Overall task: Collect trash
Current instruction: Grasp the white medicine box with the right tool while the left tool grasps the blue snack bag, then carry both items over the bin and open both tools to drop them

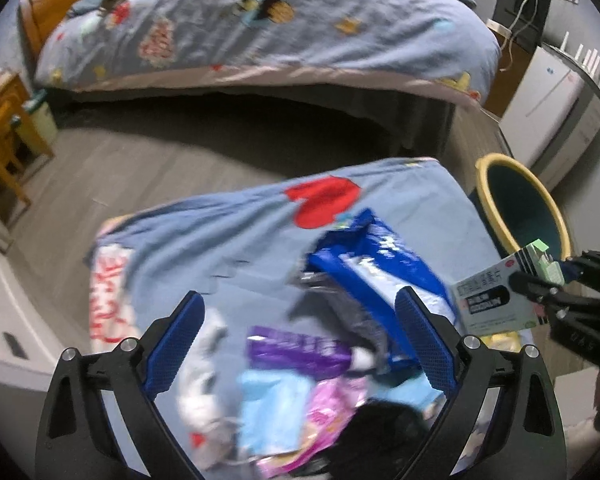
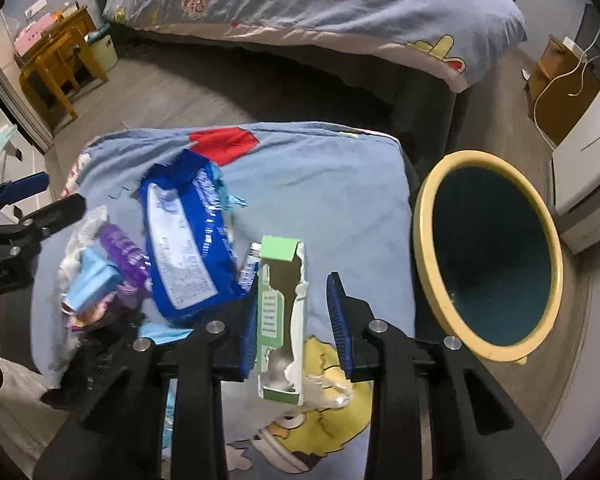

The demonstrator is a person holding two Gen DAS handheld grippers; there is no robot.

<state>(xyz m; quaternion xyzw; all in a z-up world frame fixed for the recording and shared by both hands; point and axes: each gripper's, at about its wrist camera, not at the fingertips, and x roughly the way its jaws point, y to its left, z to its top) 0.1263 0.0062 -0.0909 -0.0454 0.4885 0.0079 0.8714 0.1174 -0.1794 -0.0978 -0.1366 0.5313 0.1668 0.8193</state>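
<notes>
The room is dim with a cool bluish cast. Deep shadow pools under the bed (image 1: 260, 120), and glare glints off the blue wrapper (image 2: 188, 240). The left wrist view is smeared with motion blur over the litter; the right wrist view is sharper. Both views bow strongly at the edges, fading into dark corners.

Both wrist views look steeply down, sharing the bin (image 1: 496, 172).

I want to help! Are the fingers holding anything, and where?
The right gripper pinches the torn green carton by its sides; the left gripper holds nothing.
</notes>
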